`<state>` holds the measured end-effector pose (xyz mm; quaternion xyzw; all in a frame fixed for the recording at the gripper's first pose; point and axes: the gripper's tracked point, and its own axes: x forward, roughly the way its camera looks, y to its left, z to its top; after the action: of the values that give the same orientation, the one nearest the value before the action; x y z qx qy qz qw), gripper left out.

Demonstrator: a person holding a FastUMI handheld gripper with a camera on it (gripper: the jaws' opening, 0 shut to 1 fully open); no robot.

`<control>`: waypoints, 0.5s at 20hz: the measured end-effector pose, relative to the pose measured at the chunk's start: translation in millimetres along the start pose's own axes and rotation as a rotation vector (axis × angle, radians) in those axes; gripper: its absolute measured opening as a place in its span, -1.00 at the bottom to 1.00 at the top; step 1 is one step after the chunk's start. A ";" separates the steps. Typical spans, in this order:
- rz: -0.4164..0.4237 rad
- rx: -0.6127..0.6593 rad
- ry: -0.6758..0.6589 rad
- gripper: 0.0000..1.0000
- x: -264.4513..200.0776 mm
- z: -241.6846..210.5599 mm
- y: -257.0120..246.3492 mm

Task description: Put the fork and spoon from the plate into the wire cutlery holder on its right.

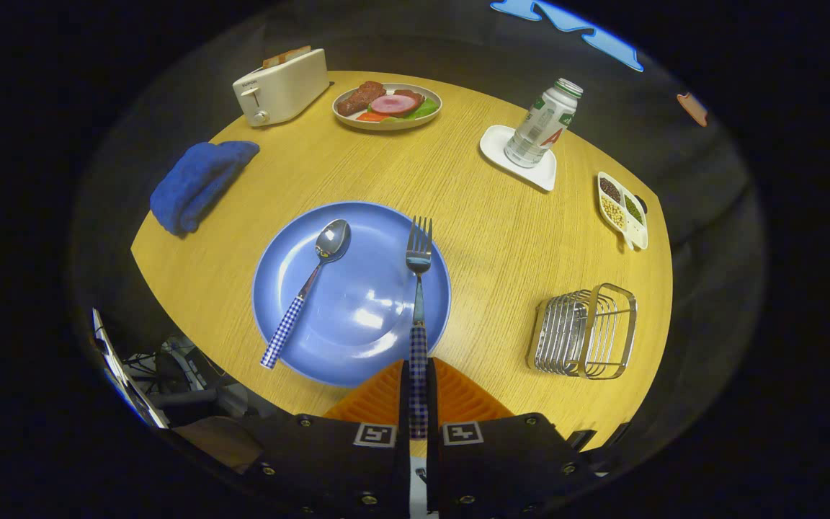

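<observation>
A blue plate (357, 317) lies on the round wooden table (472, 209) just ahead of the fingers. A spoon (307, 288) with a checked handle rests on the plate's left side, its handle over the near rim. A fork (418, 303) with the same checked handle points away over the plate's right side. My gripper (418, 389) is shut on the fork's handle, which runs back between the two fingers. The wire cutlery holder (586, 331) stands on the table to the right of the plate, with nothing in it.
A folded blue cloth (199, 184) lies left of the plate. At the far side stand a toaster (282, 86) and a plate of food (387, 106). A bottle (541, 124) on a white coaster and a divided dish of beans (622, 209) sit beyond the holder.
</observation>
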<state>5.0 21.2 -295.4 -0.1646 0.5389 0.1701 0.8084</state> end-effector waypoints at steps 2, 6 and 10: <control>-0.012 -0.057 0.010 -0.82 -15.0 -2.8 -16.3; -0.053 -0.150 0.042 -0.81 -44.8 -13.3 -51.8; -0.123 -0.254 0.080 -0.81 -69.7 -23.7 -91.6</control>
<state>1.9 -77.6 -231.9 -0.3052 0.5336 0.1803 0.7679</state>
